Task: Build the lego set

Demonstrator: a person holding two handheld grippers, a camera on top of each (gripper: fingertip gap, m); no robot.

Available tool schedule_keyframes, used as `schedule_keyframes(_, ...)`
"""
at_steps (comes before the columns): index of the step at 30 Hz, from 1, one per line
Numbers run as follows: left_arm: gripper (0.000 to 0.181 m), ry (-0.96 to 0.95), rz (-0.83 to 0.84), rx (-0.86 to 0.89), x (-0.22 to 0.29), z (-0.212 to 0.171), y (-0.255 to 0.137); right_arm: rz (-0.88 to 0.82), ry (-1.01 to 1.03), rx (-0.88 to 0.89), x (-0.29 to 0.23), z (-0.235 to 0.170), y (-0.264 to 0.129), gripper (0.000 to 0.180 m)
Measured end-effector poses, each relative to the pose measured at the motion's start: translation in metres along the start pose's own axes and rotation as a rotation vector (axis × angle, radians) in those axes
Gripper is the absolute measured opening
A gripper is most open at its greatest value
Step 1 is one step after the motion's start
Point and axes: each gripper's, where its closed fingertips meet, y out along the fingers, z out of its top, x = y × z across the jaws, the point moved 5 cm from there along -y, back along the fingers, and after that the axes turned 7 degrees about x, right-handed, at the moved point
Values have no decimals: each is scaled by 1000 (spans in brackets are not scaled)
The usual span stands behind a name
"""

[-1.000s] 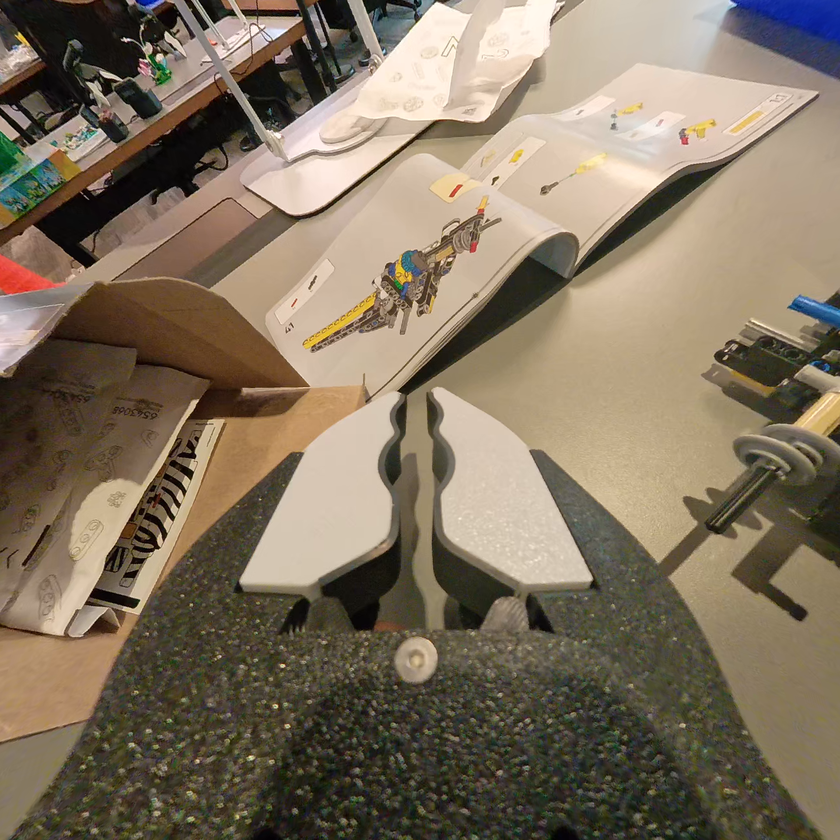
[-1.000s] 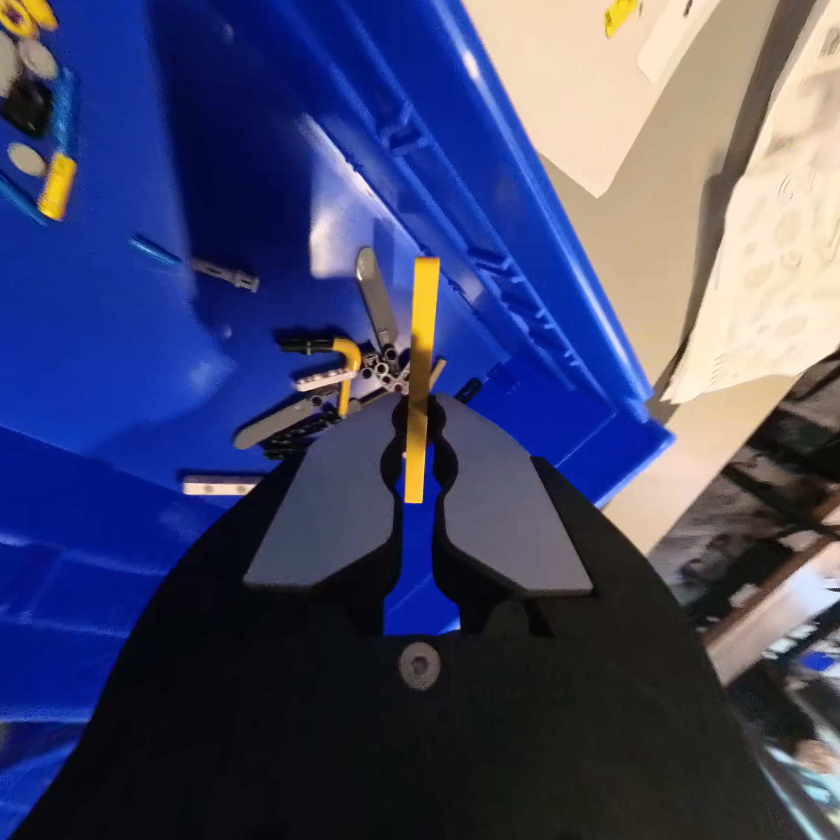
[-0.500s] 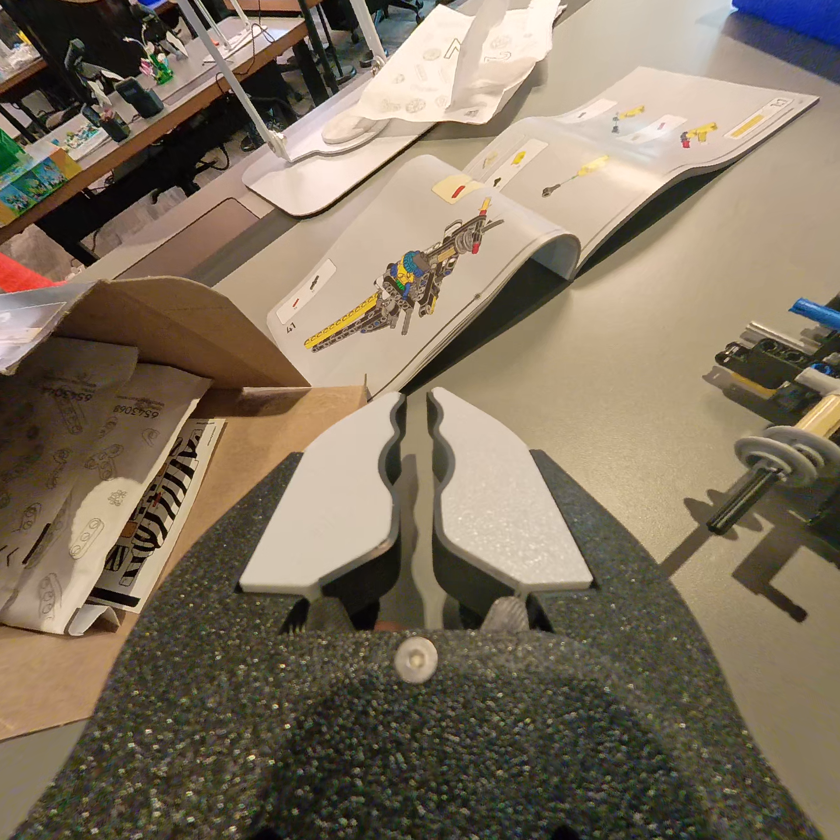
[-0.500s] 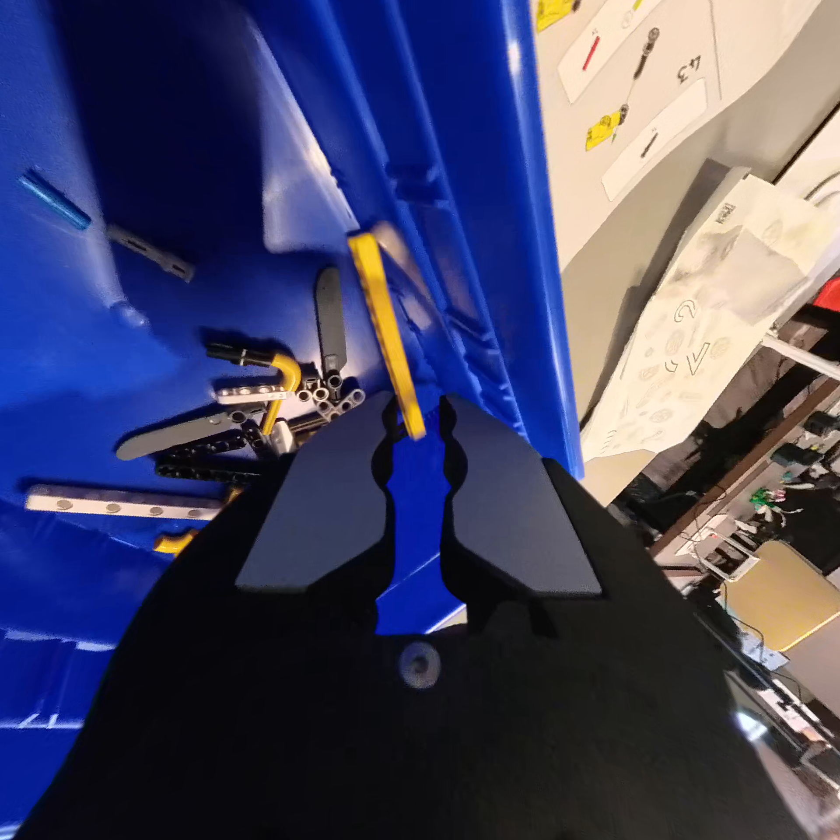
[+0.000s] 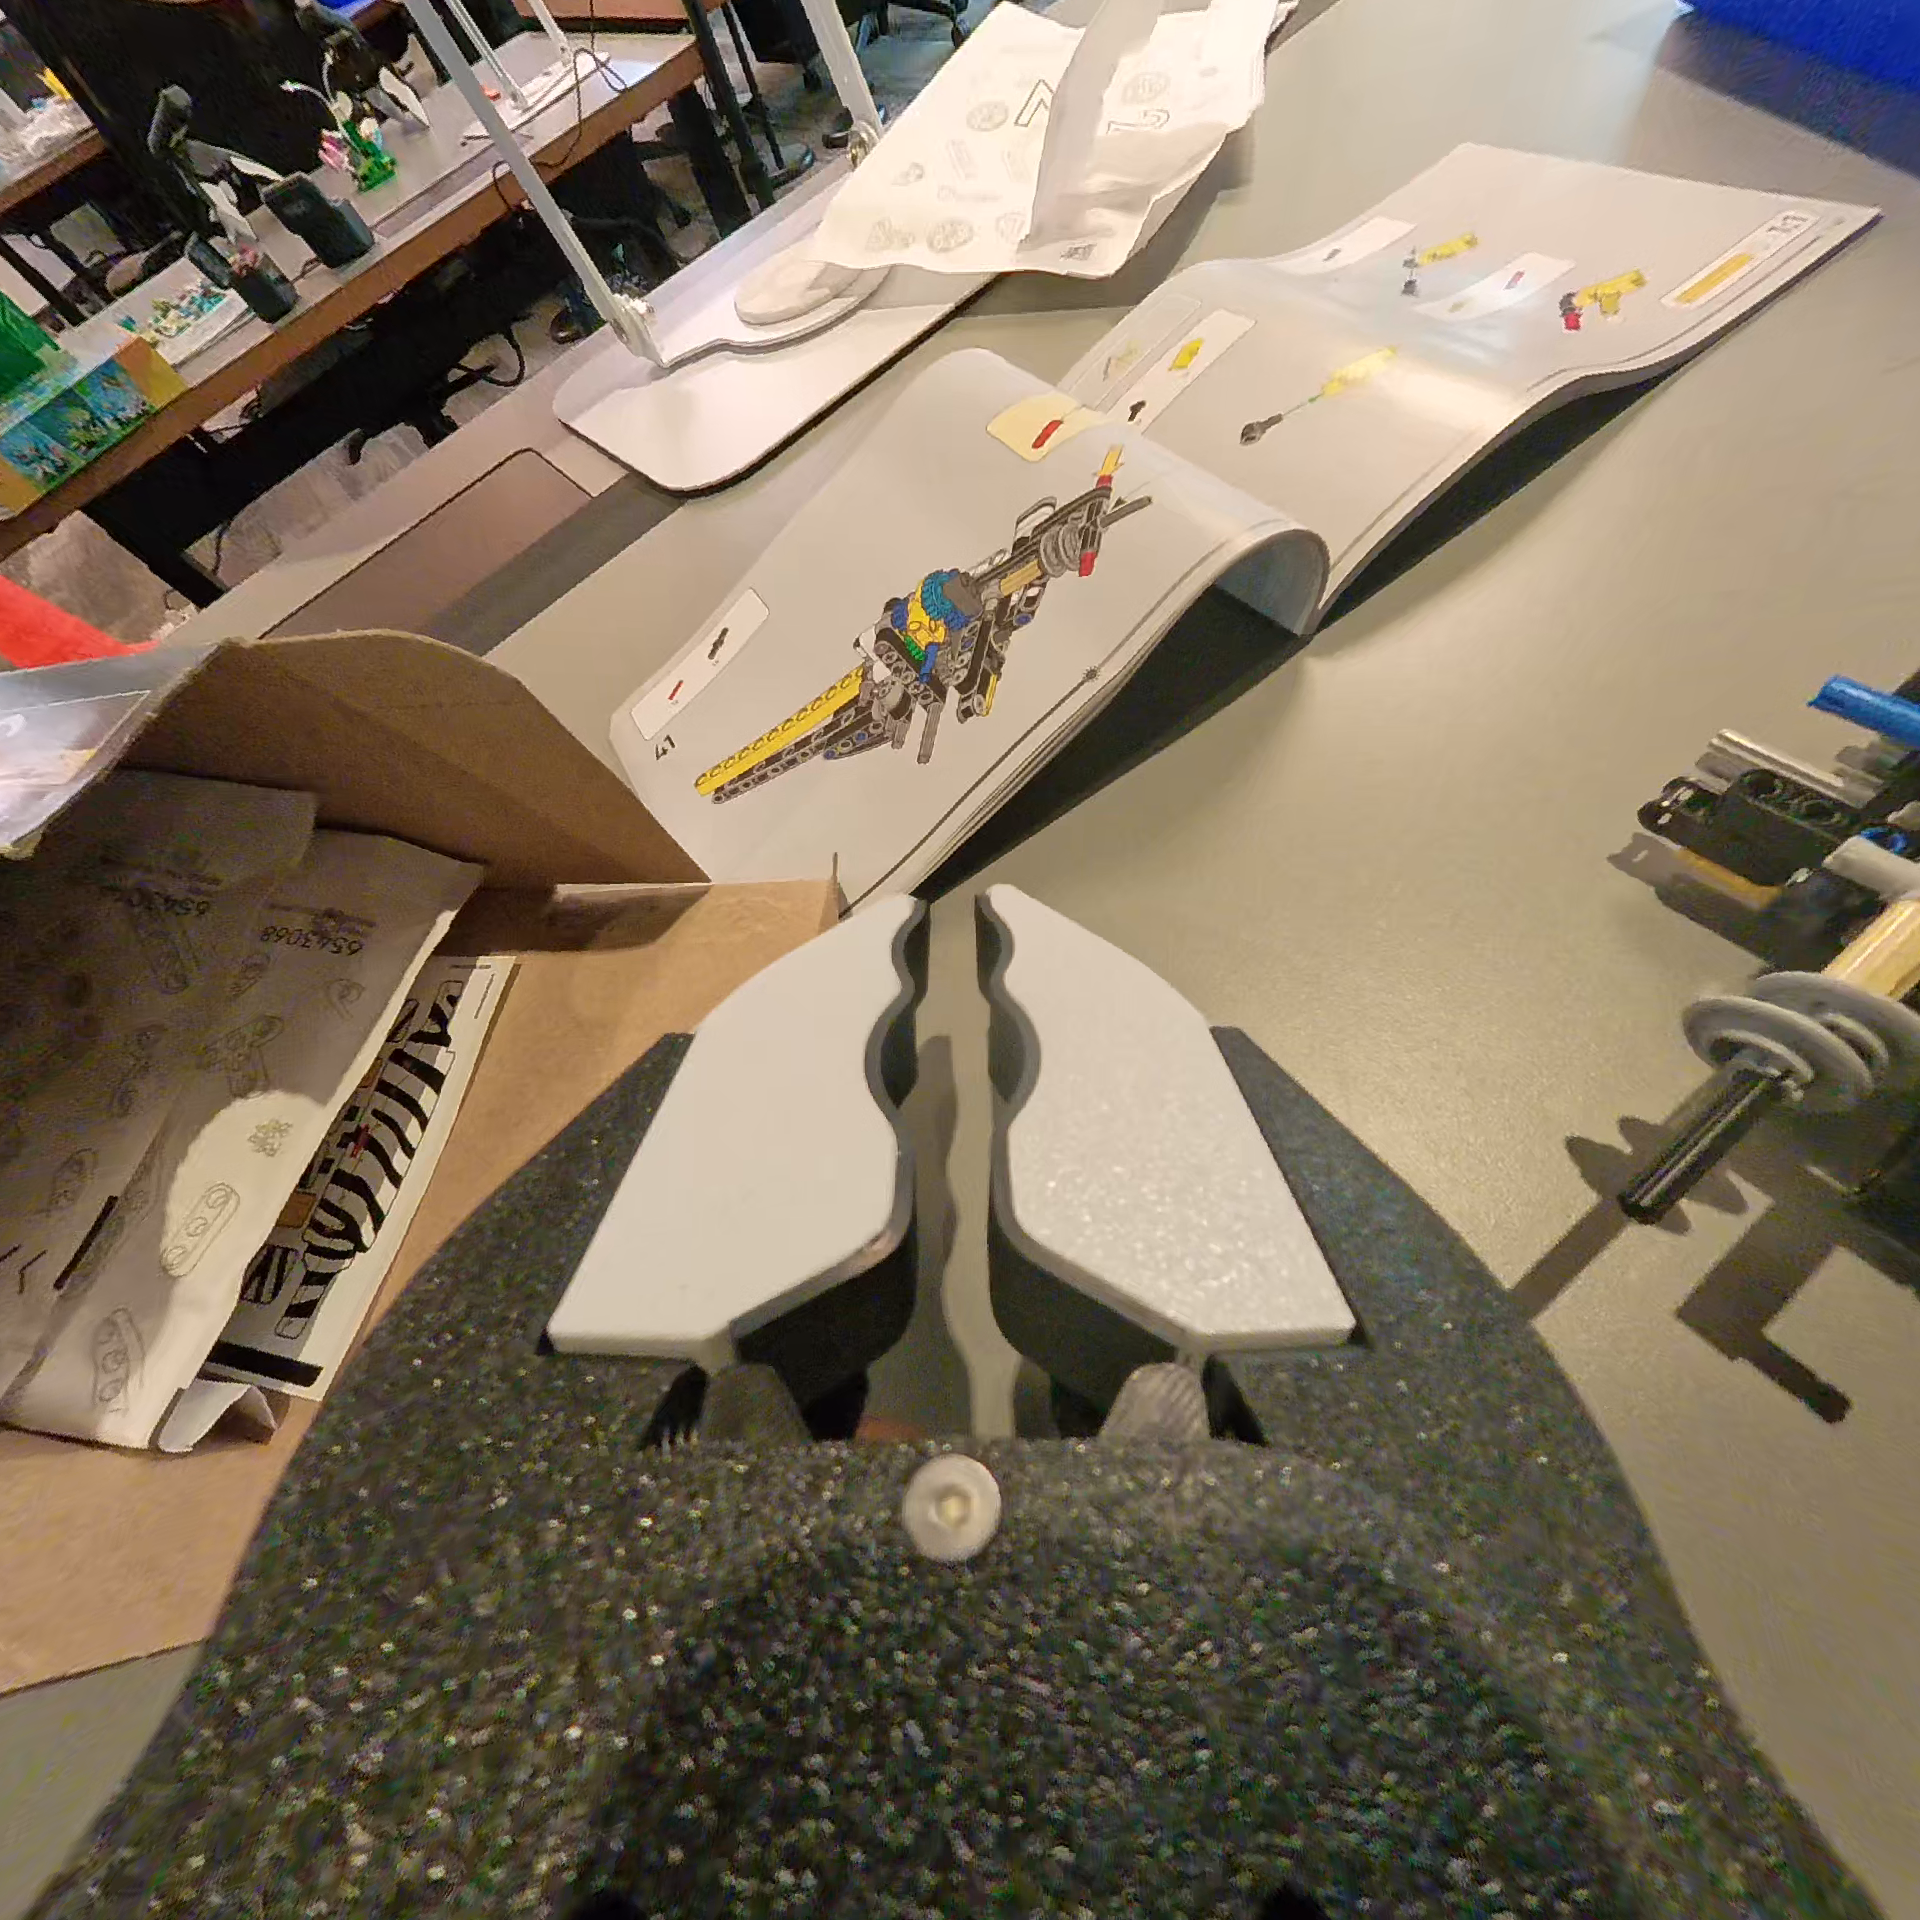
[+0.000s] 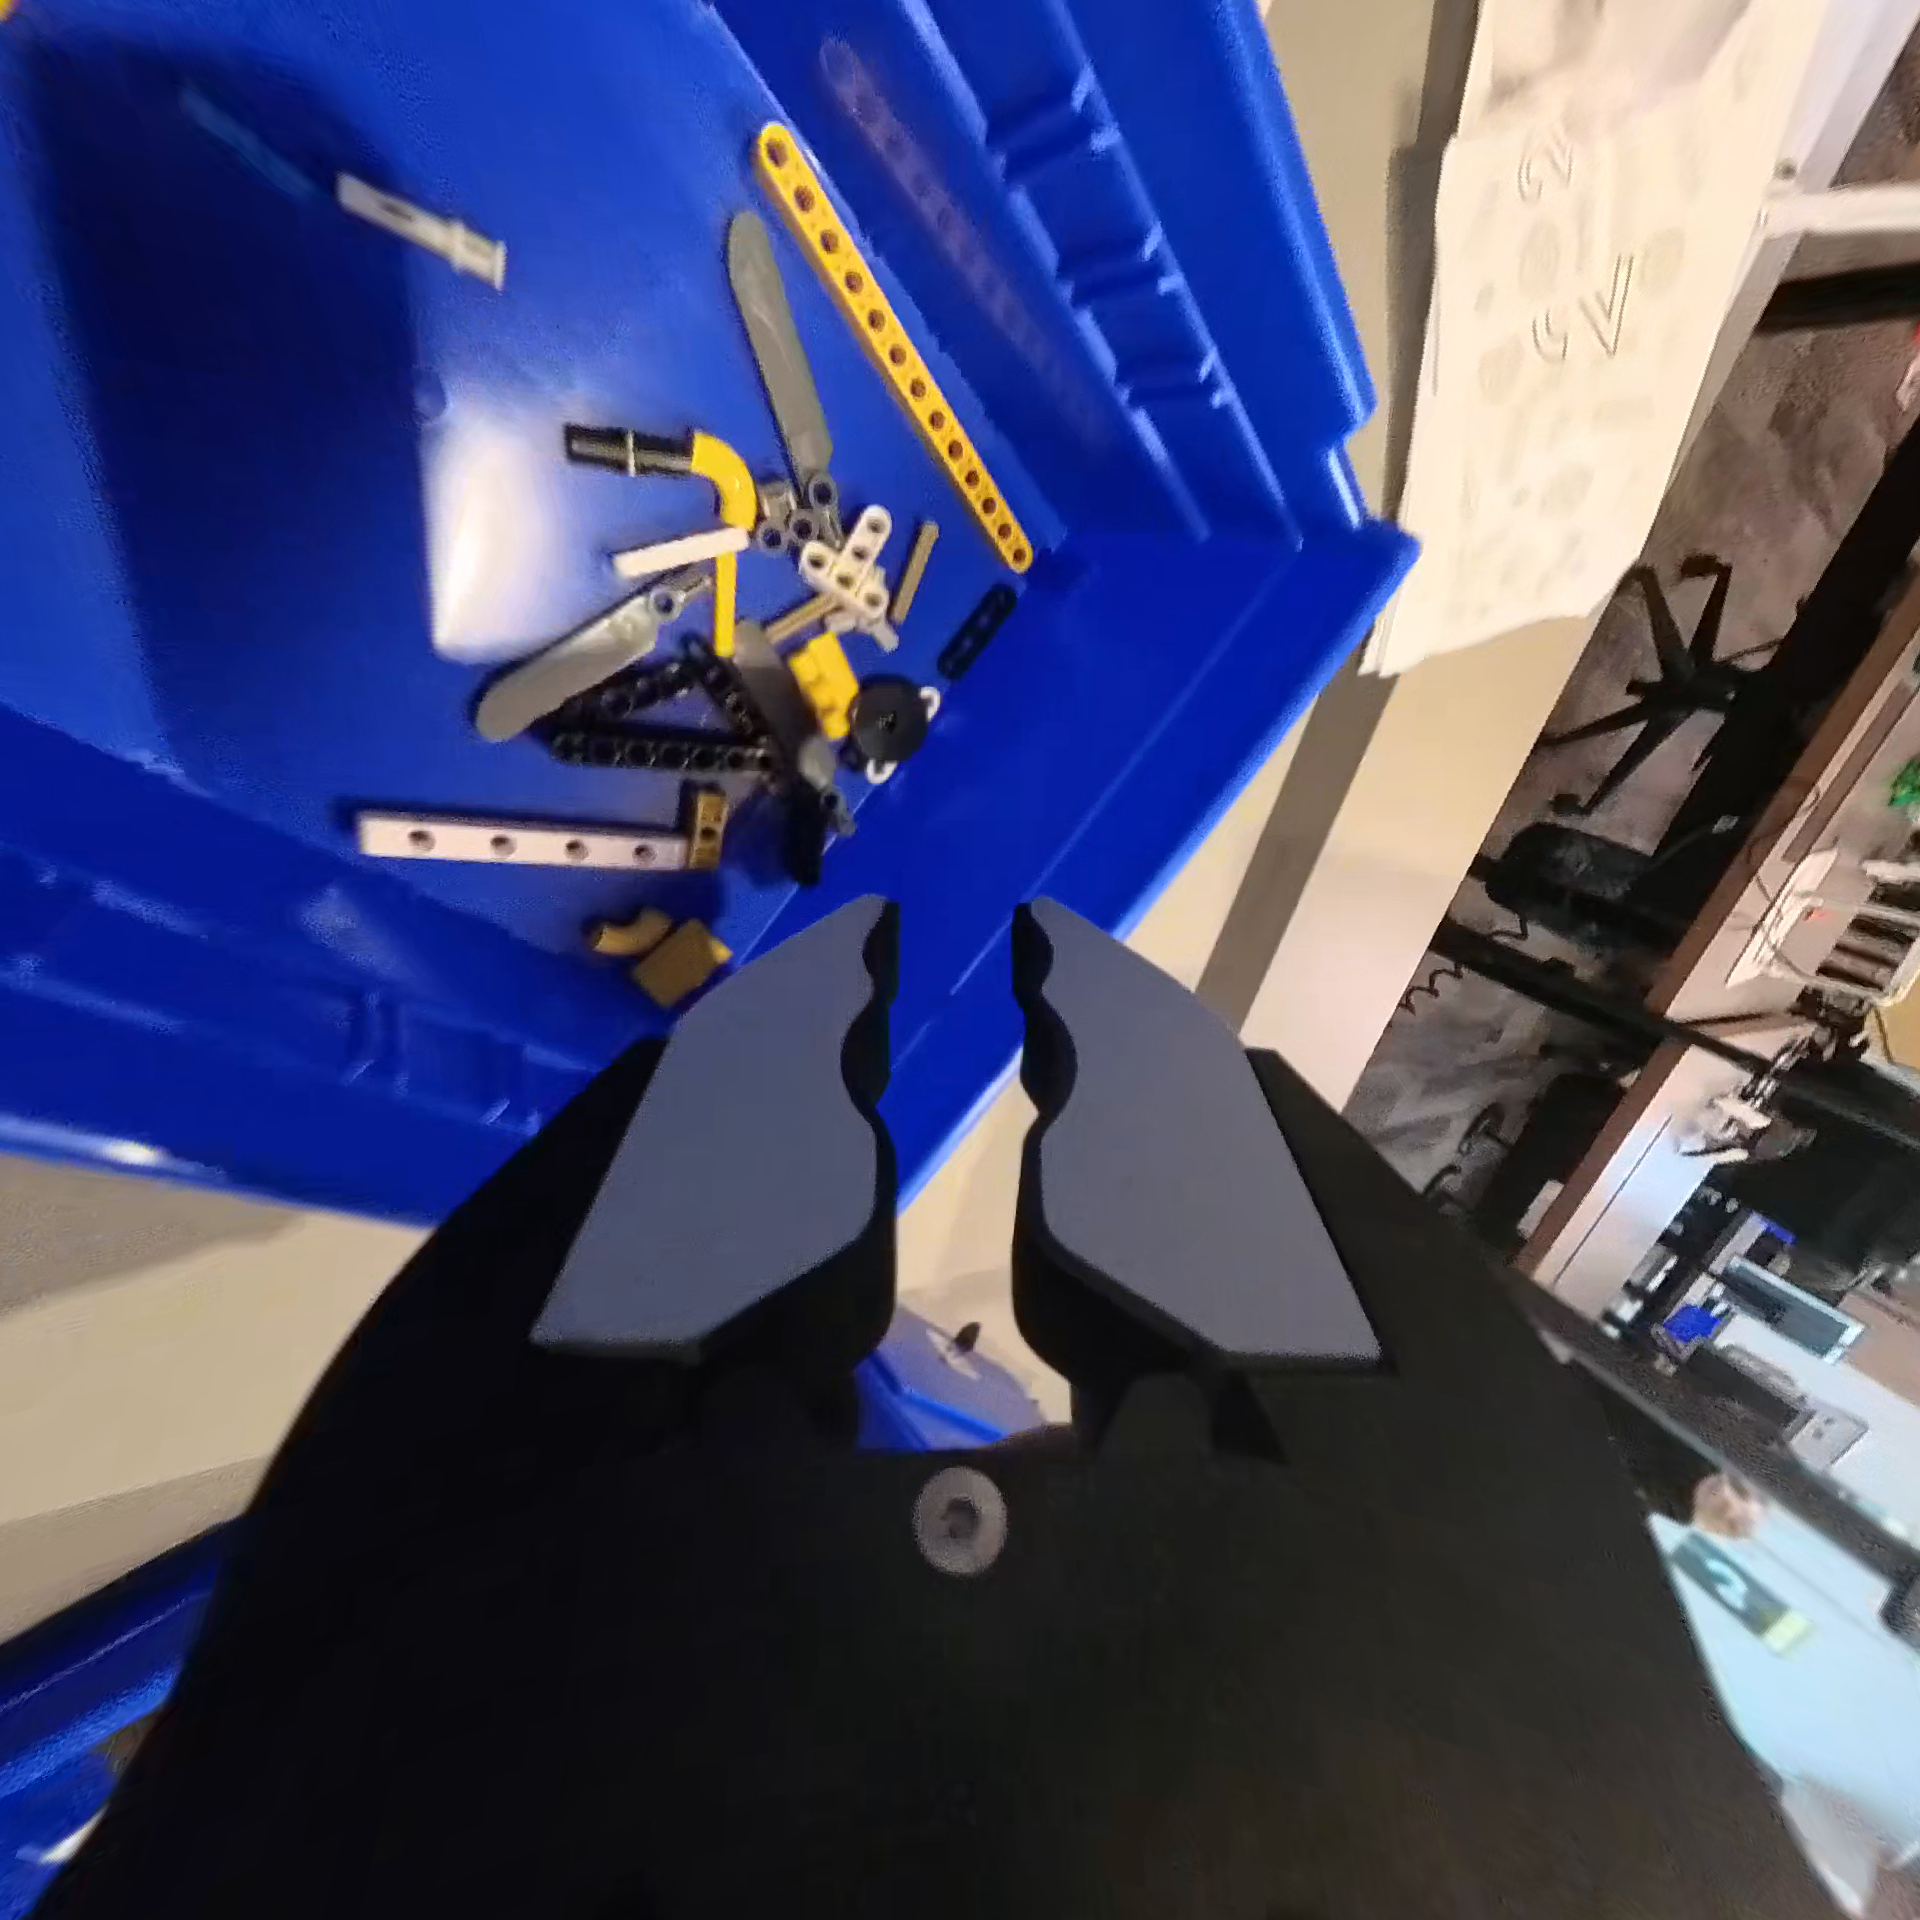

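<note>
My left gripper (image 5: 951,914) hovers low over the grey table (image 5: 1351,935), its jaws a narrow slit apart with nothing between them. The open instruction booklet (image 5: 935,582) lies just ahead of it. A partly built lego assembly (image 5: 1818,935) with a grey wheel on a black axle sits at the right edge. My right gripper (image 6: 951,920) is open and empty above the near corner of the blue bin (image 6: 1340,582). A long yellow holed beam (image 6: 894,353) lies in the bin along its wall, beside a pile of loose parts (image 6: 727,644).
A cardboard box (image 5: 416,727) with paper bags stands left of my left gripper. A white lamp base (image 5: 748,405) and a crumpled paper bag (image 5: 1039,135) lie beyond the booklet. More desks stand behind. Spacing between my two grippers at the tips: around 50 cm.
My right gripper was shut on the yellow beam, then opened; the beam left the grasp and now lies in the bin. The gripper pulled back. My left gripper has not moved.
</note>
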Motion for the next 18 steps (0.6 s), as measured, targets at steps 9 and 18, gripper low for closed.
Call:
schedule_keyframes(9,8,1,10,-6,-1,0,1,-54,97,63,-23,-14,-26,17)
schedule_keyframes(18,8,5,16,-9,-1,-1,1,-19,75,101,-26,-2,-15,16)
